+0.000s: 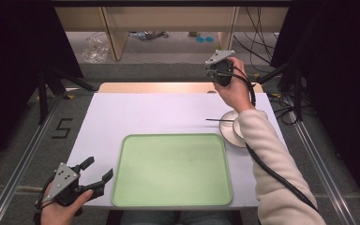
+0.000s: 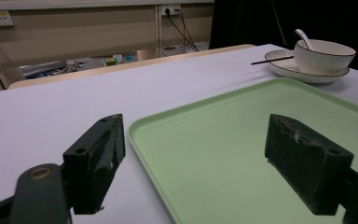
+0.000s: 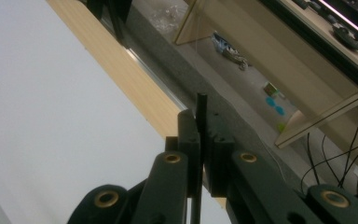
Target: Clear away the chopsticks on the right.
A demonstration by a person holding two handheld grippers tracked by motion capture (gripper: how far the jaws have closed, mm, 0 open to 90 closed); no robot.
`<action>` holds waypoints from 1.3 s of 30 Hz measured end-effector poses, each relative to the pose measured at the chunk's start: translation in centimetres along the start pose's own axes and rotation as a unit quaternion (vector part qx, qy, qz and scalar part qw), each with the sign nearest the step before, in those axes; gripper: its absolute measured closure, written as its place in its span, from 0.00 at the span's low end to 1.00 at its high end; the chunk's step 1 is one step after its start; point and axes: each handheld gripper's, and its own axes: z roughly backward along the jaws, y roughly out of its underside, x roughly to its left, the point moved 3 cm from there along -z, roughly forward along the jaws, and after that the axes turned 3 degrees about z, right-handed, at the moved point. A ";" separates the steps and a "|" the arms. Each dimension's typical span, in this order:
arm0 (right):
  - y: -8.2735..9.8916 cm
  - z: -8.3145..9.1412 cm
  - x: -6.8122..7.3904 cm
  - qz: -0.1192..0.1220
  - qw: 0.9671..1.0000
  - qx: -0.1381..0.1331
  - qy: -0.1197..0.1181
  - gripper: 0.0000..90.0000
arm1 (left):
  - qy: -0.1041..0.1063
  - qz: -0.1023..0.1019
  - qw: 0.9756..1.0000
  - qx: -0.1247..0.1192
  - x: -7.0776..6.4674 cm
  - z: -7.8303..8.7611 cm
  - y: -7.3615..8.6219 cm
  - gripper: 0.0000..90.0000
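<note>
Green tray empty, mid-table. Beyond its far right corner, bowl on plate, one chopstick across. Left gripper spread wide beside tray. Right gripper raised, clenched on chopstick. Probably carrying step; next, lowering onto tray.

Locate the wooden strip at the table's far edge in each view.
High view: wooden strip across the upper middle, behind the white tabletop.
Left gripper view: strip slanting across the upper middle.
Right gripper view: strip running diagonally from top left to centre.
Shared landmark: the white tabletop.
</note>
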 end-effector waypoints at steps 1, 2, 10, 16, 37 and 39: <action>0.0 0.0 0.0 0.000 1.000 0.000 0.000 0.98 | 0.000 0.000 1.000 0.000 0.0 0.0 0.0 0.22; -0.3 0.3 -0.1 -0.008 1.000 -0.009 -0.002 0.98 | 0.000 0.000 1.000 0.000 0.0 0.0 0.0 0.22; -1.3 1.1 -0.2 -0.044 0.999 -0.029 -0.006 0.98 | 0.000 0.000 1.000 0.000 0.0 0.0 0.0 0.22; -1.8 1.5 0.0 -0.077 0.997 -0.025 -0.015 0.98 | 0.001 0.000 1.000 0.000 0.0 0.0 0.0 0.22; -2.3 3.2 1.4 -0.229 0.972 0.024 -0.041 0.98 | 0.001 0.006 1.000 0.001 -0.2 0.0 0.0 0.22; -2.0 3.5 1.8 -0.255 0.965 0.041 -0.050 0.98 | 0.001 0.005 1.000 0.001 -0.2 0.0 0.0 0.22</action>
